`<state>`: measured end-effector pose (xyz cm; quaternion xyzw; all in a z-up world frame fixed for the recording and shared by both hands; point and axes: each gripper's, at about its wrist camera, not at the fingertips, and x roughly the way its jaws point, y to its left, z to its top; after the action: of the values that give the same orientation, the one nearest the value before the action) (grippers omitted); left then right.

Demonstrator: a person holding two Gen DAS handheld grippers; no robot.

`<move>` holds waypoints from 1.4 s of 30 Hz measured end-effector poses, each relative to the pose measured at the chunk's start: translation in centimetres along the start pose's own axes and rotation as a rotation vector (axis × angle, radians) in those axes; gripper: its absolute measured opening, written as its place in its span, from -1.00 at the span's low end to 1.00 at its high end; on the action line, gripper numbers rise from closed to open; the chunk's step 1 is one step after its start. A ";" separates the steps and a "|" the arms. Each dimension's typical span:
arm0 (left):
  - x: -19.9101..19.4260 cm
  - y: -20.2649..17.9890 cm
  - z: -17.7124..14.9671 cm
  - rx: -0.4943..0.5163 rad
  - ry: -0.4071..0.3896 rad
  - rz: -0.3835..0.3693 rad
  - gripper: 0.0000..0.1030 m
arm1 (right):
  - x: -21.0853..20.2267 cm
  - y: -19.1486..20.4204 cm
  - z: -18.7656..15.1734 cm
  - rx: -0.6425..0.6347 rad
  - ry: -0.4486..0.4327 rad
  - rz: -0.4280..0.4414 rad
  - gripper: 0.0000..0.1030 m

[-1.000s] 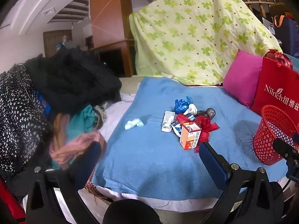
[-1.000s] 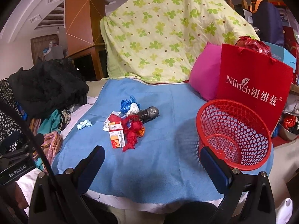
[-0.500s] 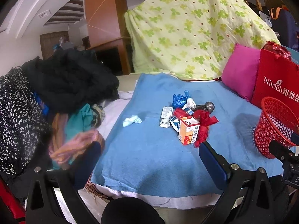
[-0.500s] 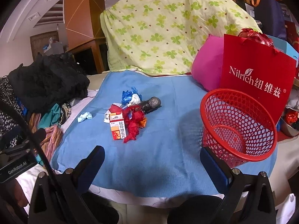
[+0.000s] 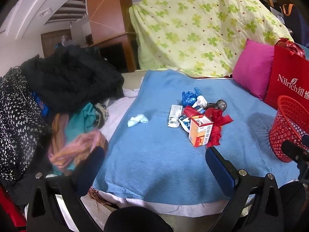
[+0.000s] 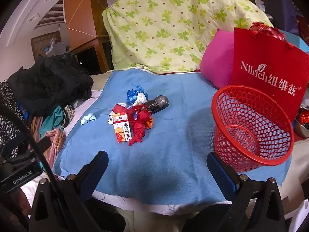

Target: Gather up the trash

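Note:
A pile of trash lies on the blue blanket (image 5: 154, 150): an orange and white box (image 5: 199, 133), red crumpled wrapping (image 5: 218, 121), a blue plastic wad (image 5: 188, 96), a dark bottle (image 5: 219, 104) and a flat white packet (image 5: 174, 114). A pale blue scrap (image 5: 137, 120) lies apart to the left. The red mesh basket (image 6: 251, 127) stands at the right of the blanket. My left gripper (image 5: 154, 160) and right gripper (image 6: 157, 164) are open and empty, both short of the pile. The box (image 6: 121, 128) and the scrap (image 6: 87, 118) also show in the right wrist view.
A heap of dark and coloured clothes (image 5: 58, 89) lies at the left. A pink cushion (image 5: 253, 69), a red paper bag (image 6: 268, 73) and a green clover quilt (image 5: 202, 25) stand behind the blanket. The left gripper body (image 6: 17, 166) shows at the left of the right wrist view.
Both grippers have drifted slightly nearer and a little higher over the blanket. The jaws stay open. The trash and basket have not moved.

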<state>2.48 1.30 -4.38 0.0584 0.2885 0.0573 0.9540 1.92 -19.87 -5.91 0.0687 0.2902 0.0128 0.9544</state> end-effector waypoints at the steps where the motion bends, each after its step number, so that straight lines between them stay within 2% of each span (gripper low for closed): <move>1: 0.6 0.2 0.1 -0.003 0.002 0.006 1.00 | 0.4 0.0 0.2 0.000 0.003 0.007 1.00; 4: 2.4 0.8 0.0 -0.015 0.008 0.012 1.00 | 2.4 0.3 1.1 0.000 0.025 0.051 1.00; 10: 7.3 1.4 -0.3 -0.012 0.051 0.002 1.00 | 9.9 0.6 2.9 0.044 0.101 0.164 0.99; 12: 8.7 1.2 -0.3 -0.014 0.076 -0.022 1.00 | 12.9 0.8 3.4 0.055 0.127 0.189 0.90; 14: 10.2 0.9 -0.3 -0.017 0.097 -0.042 1.00 | 16.4 1.0 3.8 0.058 0.160 0.190 0.56; 16: 11.1 0.5 -0.3 -0.018 0.097 -0.057 1.00 | 19.4 0.7 4.0 0.097 0.215 0.215 0.36; 23: 13.6 -0.9 -0.2 -0.018 0.075 -0.111 1.00 | 26.2 0.0 5.1 0.258 0.305 0.395 0.34; 26: 14.1 -1.4 -0.4 -0.006 0.052 -0.129 1.00 | 27.8 -0.2 5.9 0.336 0.302 0.465 0.15; 28: 14.4 -1.8 -0.6 0.013 0.036 -0.123 1.00 | 29.1 -0.1 6.2 0.340 0.331 0.453 -0.01; 31: 15.0 -2.6 -0.7 0.049 0.037 -0.104 1.00 | 31.5 0.2 5.2 0.352 0.426 0.460 -0.22; 33: 15.5 -3.0 -0.5 0.054 0.049 -0.114 1.00 | 32.0 1.1 4.7 0.325 0.461 0.453 -0.27; 34: 15.6 -3.0 -0.4 0.041 0.056 -0.138 1.00 | 31.8 1.7 4.6 0.289 0.459 0.433 -0.34; 37: 15.5 -3.4 -0.2 0.038 0.042 -0.177 1.00 | 31.1 2.2 4.8 0.256 0.427 0.404 -0.35; 42: 15.8 -6.1 1.0 0.056 0.026 -0.242 1.00 | 29.1 0.8 6.4 0.244 0.318 0.351 -0.35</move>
<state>16.55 -2.50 -13.06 0.0493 0.3076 -0.0655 0.9480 29.66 -17.99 -16.61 0.2296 0.4197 0.1535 0.8646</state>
